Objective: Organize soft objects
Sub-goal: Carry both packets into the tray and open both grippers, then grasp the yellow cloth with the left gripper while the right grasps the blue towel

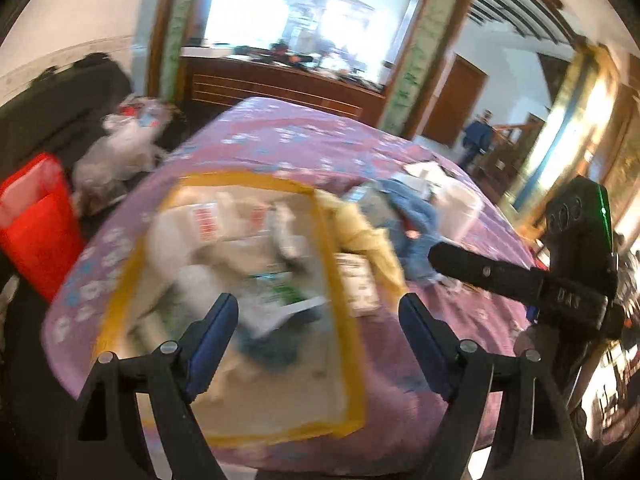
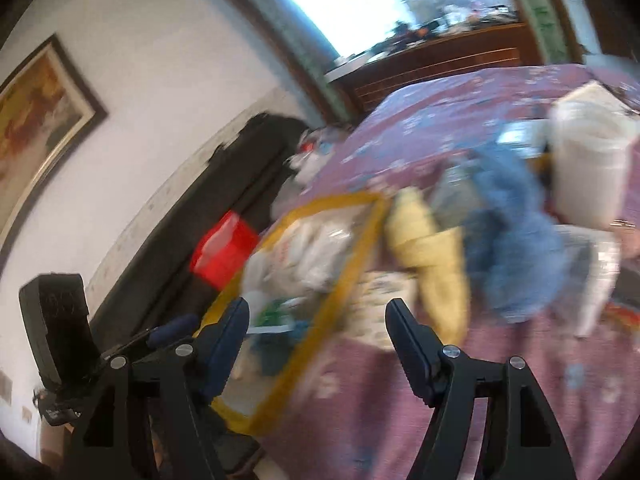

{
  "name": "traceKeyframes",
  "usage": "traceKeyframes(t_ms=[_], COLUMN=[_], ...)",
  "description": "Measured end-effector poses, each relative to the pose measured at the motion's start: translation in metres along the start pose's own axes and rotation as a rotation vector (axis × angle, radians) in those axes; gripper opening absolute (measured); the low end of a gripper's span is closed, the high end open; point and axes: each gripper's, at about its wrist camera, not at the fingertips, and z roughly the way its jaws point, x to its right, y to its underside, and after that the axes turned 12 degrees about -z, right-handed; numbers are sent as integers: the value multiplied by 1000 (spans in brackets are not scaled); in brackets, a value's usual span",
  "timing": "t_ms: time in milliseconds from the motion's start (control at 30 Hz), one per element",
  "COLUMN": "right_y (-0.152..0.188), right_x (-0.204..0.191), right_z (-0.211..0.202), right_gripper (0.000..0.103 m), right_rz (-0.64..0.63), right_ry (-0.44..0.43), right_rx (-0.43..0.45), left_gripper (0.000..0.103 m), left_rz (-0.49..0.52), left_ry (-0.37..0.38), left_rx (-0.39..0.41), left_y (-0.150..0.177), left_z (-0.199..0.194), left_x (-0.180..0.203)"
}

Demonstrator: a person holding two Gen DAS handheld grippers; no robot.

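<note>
Currently both views blurred. Left gripper (image 1: 318, 318) jaws wide apart, empty, above the yellow-bordered area (image 1: 344, 280) on the purple floral cloth (image 1: 280, 140), where pale soft items (image 1: 224, 236) lie heaped. Right gripper (image 2: 318, 322) also spread, empty. Yellow cloth (image 2: 428, 256) and blue cloth (image 2: 512, 240) lie just beside the border.

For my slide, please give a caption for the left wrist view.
Open left gripper above a yellow-taped square on a purple tablecloth.
</note>
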Motion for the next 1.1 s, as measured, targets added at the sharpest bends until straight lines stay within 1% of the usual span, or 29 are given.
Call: traceKeyframes(t_ms=[33,67,167,233,300,400,467,500,533,600,633,667,700,767,800,833,867,933,967,1033,1100], right_y=[0,-1,-7,-14,-24,-45,-57,-59,-60,-57,-52,-49,-47,-45,-44,-40,-37,-31,-28,-25,-24], right_x=[11,24,51,67,78,87,96,101,107,111,110,110,110,111,111,110,109,108,110,111,112], right_z=[-7,-14,-23,-22,-15,-4,15,21,32,46,49,50,47,34,28,17,11,4,1,-4,-14], right_gripper=[75,75,75,75,75,73,70,66,59,52,39,30,30,19,18,17,16,16,16,15,14], right_rz=[17,29,50,70,81,69,94,102,115,88,77,66,64,70,80,93,87,86,98,98,116], right_ry=[22,63,148,177,204,255,301,325,359,400,416,436,439,397,382,365,337,287,261,232,191], right_rx=[2,5,-1,-13,-37,-41,-77,-98,-131,-175,-187,-196,-187,-146,-125,-85,-49,-2,22,58,111], left_gripper=[82,82,82,82,82,82,82,82,82,82,82,82,82,82,82,82,82,82,81,69,65], left_rz=[12,17,31,26,29,31,33,32,31,38,46,63,68,59,57,57,56,75,87,94,127], left_ry=[14,31,52,52,56,52,28,22,13,-6,-7,-9,-19,-33,-25,-33,-59,-85,-100,-151,-180], left_rx=[-24,-39,-66,-82,-100,-111,-122,-125,-132,-143,-148,-172,-191,-220,-237,-254,-260,-262,-279,-307,-337], left_y=[-1,-2,-5,-7,-11,-16,-19,-20,-22,-26,-28,-31,-33,-41,-46,-50,-55,-61,-64,-69,-71], left_z=[9,17,39,50,61,71,80,83,86,93,96,103,108,119,126,134,141,154,164,182,202], left_x=[9,16,35,42,48,53,55,55,55,57,58,61,60,61,63,64,66,74,77,81,86])
